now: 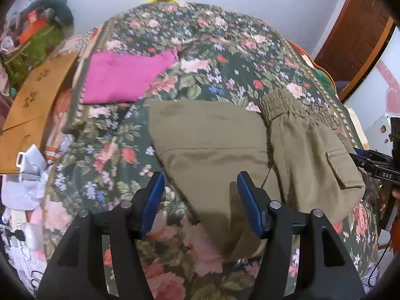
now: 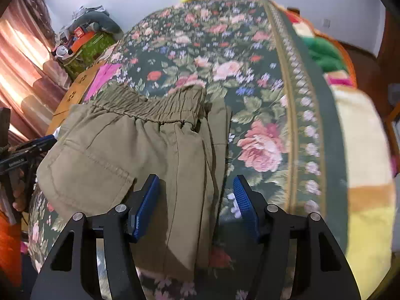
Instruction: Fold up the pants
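Olive-green cargo pants [image 1: 225, 150] lie partly folded on a floral bedspread [image 1: 200, 50]. The elastic waistband [image 1: 287, 105] is at the far right, a flap pocket [image 1: 342, 170] at the right edge. My left gripper [image 1: 200, 187] is open above the near part of the folded leg, with the cloth between and below its blue pads [image 1: 152, 200]. In the right wrist view the pants [image 2: 125, 155] lie with the waistband [image 2: 150, 105] at the far side. My right gripper [image 2: 197, 190] is open over the pants' right edge. Neither holds cloth.
A folded magenta garment [image 1: 125, 77] lies at the far left of the bed. A wooden board [image 1: 35, 107] and clutter [image 1: 37, 30] stand left of the bed. A yellow and cream blanket [image 2: 362, 150] lies at the bedspread's right. The right gripper's body [image 1: 380, 165] shows at the right edge.
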Motion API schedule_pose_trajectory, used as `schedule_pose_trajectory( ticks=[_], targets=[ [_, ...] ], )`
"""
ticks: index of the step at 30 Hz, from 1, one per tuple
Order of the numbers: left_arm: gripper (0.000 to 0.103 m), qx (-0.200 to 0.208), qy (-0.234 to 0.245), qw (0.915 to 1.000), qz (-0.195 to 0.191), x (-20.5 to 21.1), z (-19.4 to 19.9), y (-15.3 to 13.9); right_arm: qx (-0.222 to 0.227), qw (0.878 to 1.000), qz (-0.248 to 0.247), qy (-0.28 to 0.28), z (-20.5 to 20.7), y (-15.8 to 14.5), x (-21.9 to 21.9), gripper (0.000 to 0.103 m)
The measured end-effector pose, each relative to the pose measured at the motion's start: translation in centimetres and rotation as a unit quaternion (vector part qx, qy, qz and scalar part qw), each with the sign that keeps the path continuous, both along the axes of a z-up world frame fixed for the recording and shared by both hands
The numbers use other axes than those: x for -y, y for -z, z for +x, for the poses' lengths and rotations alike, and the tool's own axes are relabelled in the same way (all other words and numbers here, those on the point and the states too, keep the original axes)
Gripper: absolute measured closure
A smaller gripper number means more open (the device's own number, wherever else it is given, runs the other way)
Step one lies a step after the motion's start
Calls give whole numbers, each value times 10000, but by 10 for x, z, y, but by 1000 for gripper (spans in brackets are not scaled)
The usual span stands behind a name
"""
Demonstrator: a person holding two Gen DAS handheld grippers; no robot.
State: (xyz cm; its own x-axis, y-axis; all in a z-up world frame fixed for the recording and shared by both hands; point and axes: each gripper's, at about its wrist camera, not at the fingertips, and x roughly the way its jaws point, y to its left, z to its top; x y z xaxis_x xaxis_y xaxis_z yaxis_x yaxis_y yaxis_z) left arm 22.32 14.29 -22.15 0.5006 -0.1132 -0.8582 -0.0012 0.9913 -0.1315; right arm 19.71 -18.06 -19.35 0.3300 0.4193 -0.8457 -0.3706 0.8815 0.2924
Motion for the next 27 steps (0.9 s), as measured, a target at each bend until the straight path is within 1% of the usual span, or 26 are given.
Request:
schedule_pose_trajectory(
  ticks=[2, 4, 7, 9, 10, 11, 12, 13, 15, 16, 17, 18, 20, 21, 23, 27],
  targets=[
    [43, -88, 52, 9999, 16, 3, 6, 6, -112, 9999, 98, -24, 6, 6, 0, 40],
    [43, -172, 115, 9998, 0, 7, 12, 12, -171, 9997, 162, -82, 11, 9, -1, 39],
    [43, -137, 108, 9998, 66, 10, 19, 15, -267, 9992, 189, -228, 17, 13, -7, 40],
    [43, -141, 83, 9999, 12, 9, 24, 17, -315, 9986, 264, -325, 21, 16, -11, 51],
    [43, -144, 62, 9999, -39, 8, 26, 18, -346, 9984, 298, -333, 22, 17, -12, 52],
    [44, -150, 36, 9998, -107, 6, 29, 19, -364, 9983, 307, -342, 24, 18, -14, 56],
    [48, -147, 22, 9998, -151, 5, 30, 20, -365, 9982, 314, -343, 25, 20, -15, 61],
    [50, -137, 12, 9997, -189, 5, 31, 20, -366, 9982, 303, -354, 26, 20, -17, 64],
    [64, -88, -35, 9998, -183, 5, 33, 19, -329, 9985, 273, -355, 27, 21, -19, 74],
    [68, -67, -57, 9998, -160, 5, 34, 18, -306, 9986, 267, -337, 27, 21, -18, 76],
    [74, -37, -85, 9999, -132, 5, 35, 17, -280, 9988, 270, -311, 26, 20, -17, 81],
    [84, -12, -111, 9999, -113, 5, 35, 16, -254, 9988, 285, -318, 26, 19, -17, 85],
    [92, 49, -158, 9999, -16, 5, 35, 12, -123, 9991, 225, -350, 24, 15, -19, 90],
    [95, 138, -150, 9998, -17, 5, 33, 9, -35, 9991, 164, -384, 24, 12, -20, 91],
    [98, 206, -156, 9997, 48, 6, 31, 4, 201, 9986, -2, -483, 20, 5, -25, 94],
    [100, 412, -147, 9988, 212, 9, 27, -12, 524, 9968, -137, -580, 21, -11, -29, 96]
  ],
)
